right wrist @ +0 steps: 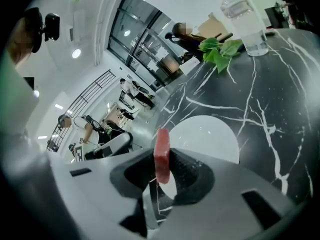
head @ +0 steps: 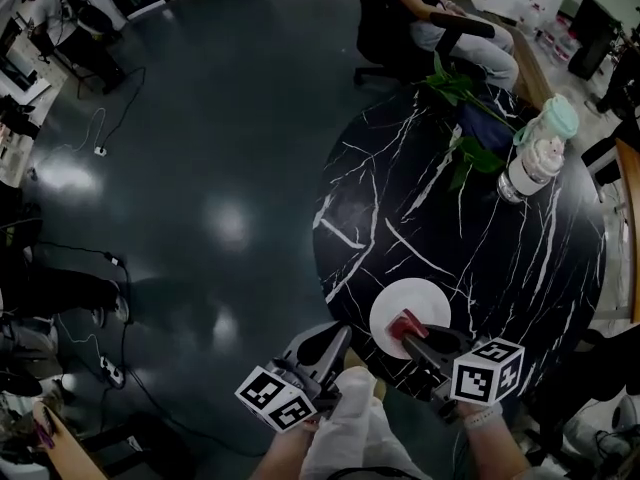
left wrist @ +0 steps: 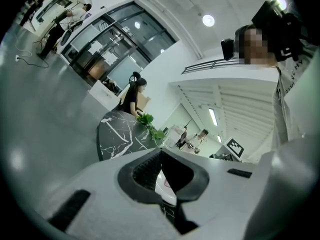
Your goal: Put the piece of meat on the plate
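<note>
A white plate (head: 415, 303) sits near the front edge of the round black marble table (head: 480, 238). My right gripper (head: 410, 330) is shut on the red piece of meat (head: 407, 321), which stands on edge over the plate's near rim. In the right gripper view the meat (right wrist: 161, 154) sticks up between the pads, with the plate (right wrist: 207, 136) just beyond. My left gripper (head: 328, 346) hovers left of the plate, off the table's edge. Its jaws stand a little apart with nothing between them, and a sliver of the plate (left wrist: 164, 184) shows through the gap.
A clear water bottle (head: 535, 153) and a leafy green sprig (head: 465, 118) stand at the table's far side. A person sits in an office chair (head: 440, 28) behind the table. Cables and a power strip (head: 105, 368) lie on the dark floor to the left.
</note>
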{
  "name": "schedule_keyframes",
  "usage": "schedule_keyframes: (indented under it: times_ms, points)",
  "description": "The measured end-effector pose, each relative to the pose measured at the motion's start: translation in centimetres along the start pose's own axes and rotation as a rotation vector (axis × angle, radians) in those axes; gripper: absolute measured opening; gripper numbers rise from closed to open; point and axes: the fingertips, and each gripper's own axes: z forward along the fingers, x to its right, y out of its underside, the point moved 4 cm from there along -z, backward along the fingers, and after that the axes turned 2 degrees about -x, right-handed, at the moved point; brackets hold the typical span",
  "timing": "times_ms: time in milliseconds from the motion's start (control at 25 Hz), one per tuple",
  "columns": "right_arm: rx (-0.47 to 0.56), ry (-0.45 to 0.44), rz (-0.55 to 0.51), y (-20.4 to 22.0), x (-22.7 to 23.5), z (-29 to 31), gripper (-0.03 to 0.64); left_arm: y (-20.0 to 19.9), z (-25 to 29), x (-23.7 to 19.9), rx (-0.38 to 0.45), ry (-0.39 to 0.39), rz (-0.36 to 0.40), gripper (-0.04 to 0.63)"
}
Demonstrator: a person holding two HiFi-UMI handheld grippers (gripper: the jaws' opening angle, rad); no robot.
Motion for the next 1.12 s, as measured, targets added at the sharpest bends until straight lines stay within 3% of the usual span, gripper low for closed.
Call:
schedule_keyframes:
  times_ms: [120, 400, 720, 880, 1120]
  points:
    - [-0.040, 0.043, -0.031, 0.0, 0.9, 0.5, 0.086, 0.1, 0.3, -0.3, -0.001, 0.009, -0.017, 0.009]
    - [-0.081, 0.211, -0.306, -0.8, 1.0, 0.8, 0.096, -0.1, 0.8, 0.0, -0.010, 0.067, -0.021, 0.009]
    - [-0.031, 0.373, -0.489, -2.0, 1.2, -0.1, 0.238, 0.3, 0.4, 0.5, -0.001, 0.082, -0.038, 0.009]
    - [0.013, 0.365, -0.488, -2.2, 0.7, -0.9, 0.249, 0.4, 0.2, 1.0, 0.003, 0.084, -0.040, 0.009]
    - [0.018, 0.264, -0.430, -1.0, -1.5, -1.9, 0.247, 0.0, -0.2, 2.3, 0.012, 0.098, -0.032, 0.009]
